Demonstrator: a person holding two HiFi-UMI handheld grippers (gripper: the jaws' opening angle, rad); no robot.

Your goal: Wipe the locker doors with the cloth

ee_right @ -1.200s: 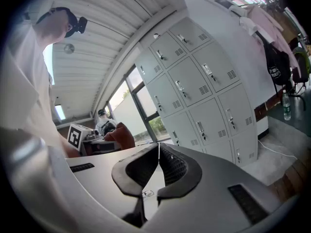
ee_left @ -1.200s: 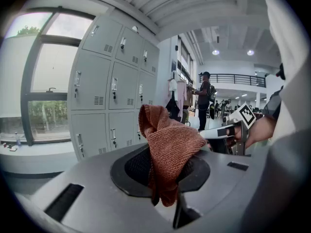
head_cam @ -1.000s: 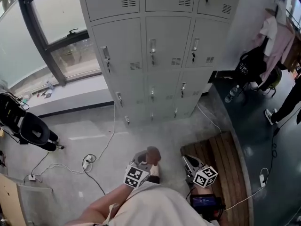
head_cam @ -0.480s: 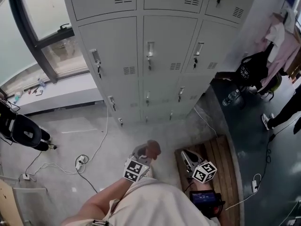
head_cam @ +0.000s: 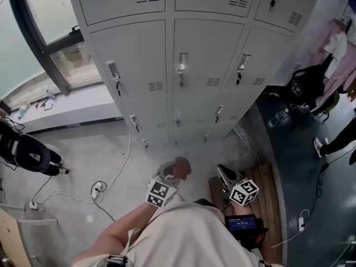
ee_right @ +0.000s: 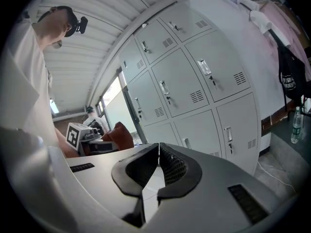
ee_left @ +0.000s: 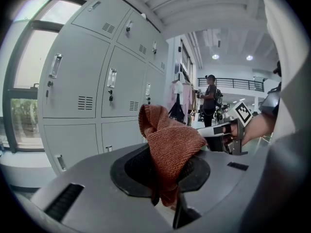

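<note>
In front of the lockers, head view:

- Lockers (head_cam: 183, 65): pale grey metal, three columns of doors in stacked rows, each door with a handle, lock and louvred vent; keys hang from some locks. Doors shut.
- Cloth (ee_left: 170, 144): rust-brown knit, bunched, clamped between the jaws of the left gripper (ee_left: 163, 178) and standing up above them. It is held in the air near the person's body, well apart from the lockers.
- Right gripper (ee_right: 158, 154): jaws clenched tip to tip, nothing between them. Held just right of the left gripper, over the near end of a slatted wooden platform (head_cam: 270, 196).
- Markings: black-and-white square markers on each gripper's cube. White print on a black bag (head_cam: 305, 85), far right, too small to read.
- Floor (head_cam: 94, 149): speckled grey concrete at left and centre; dark glossy floor (head_cam: 311, 166) at right.
- White cables (head_cam: 119, 168) trail from the locker base to a socket strip (head_cam: 100, 191) at left.
- Window (head_cam: 50, 15): dark-framed, far left, with a grey sill (head_cam: 72, 107) carrying small items.
- Black chair (head_cam: 28, 152) at the left edge.
- Clear bottle (head_cam: 278, 117) on the dark floor beside the bag; pink and white garments (head_cam: 342, 49) hang above.
- Small screened device (head_cam: 242, 225) below the right gripper.
- Ceiling, left gripper view: white, ribbed, with round lights; a person (ee_left: 210, 98) stands in the far hall.
</note>
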